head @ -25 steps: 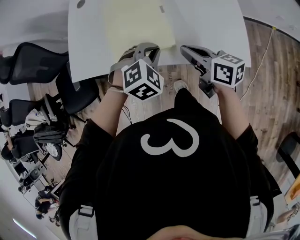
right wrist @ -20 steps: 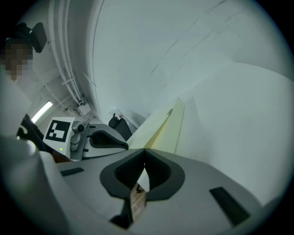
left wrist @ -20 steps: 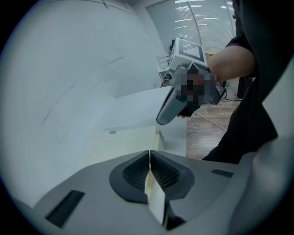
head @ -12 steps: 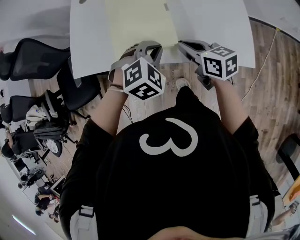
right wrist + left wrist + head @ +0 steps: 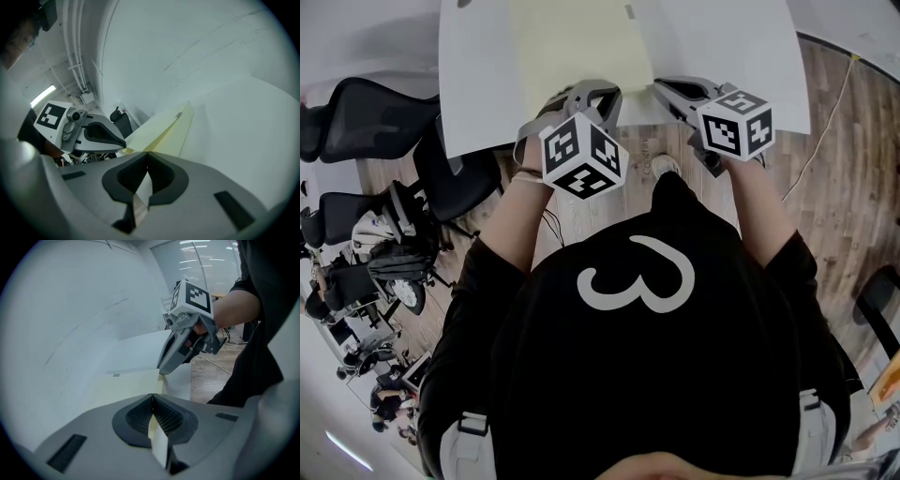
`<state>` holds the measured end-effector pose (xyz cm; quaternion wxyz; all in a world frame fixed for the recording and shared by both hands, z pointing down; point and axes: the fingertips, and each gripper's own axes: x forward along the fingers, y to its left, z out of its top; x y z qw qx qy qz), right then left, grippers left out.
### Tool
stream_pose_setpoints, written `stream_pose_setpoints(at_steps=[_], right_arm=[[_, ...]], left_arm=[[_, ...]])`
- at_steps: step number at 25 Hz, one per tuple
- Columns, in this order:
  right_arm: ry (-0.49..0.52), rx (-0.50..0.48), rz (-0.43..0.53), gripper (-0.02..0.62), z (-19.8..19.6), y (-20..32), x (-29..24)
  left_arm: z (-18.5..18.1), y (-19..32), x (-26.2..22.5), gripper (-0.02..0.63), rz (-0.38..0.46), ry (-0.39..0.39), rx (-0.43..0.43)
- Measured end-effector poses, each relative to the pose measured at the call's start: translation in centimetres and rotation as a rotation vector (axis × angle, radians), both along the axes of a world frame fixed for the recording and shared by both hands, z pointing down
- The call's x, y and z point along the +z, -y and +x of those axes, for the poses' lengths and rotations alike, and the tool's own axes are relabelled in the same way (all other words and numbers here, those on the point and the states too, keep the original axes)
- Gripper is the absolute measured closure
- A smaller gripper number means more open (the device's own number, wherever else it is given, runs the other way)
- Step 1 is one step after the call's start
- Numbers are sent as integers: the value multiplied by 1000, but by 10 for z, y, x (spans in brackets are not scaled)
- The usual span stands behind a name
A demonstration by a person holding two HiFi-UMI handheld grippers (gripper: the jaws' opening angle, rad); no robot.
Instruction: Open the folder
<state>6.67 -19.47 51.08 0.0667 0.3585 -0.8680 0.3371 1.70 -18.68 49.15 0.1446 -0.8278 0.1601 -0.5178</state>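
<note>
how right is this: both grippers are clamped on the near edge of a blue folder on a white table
Wrong in one respect: the folder is pale yellow, not blue, as the head view shows. The rest stands: the left gripper and the right gripper are both clamped on its near edge, and it is on a white table.

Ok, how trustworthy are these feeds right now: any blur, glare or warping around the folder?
Head view: sharp and evenly lit, but fisheye bends the room at the borders, and the folder runs off the top. Left gripper view: dark round vignette, jaws close up slightly soft, folder edge readable. Right gripper view: same vignette, white table pale and low in contrast, no hard glare.
</note>
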Motion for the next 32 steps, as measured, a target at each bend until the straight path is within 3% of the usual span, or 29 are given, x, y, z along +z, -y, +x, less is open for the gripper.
stream_pose_setpoints(at_steps=[11,16,23,28,32], right_arm=[[-76,-12,-13,571,-1,-1,6],[-134,-27,-9,571,-5,-1,10],[-135,-29,-18,571,-8,0,10],[-138,-20,-21,571,-7,-1,10],[-150,-15,-23,571,-8,1,9]], left_arm=[[1,-1,-3,592,1,-21,-21],[7,4,-17,594,14,-73,-41],[-2,2,-8,592,-1,-21,-17],[1,1,-4,592,57,-5,20],[4,-1,3,589,51,2,47]])
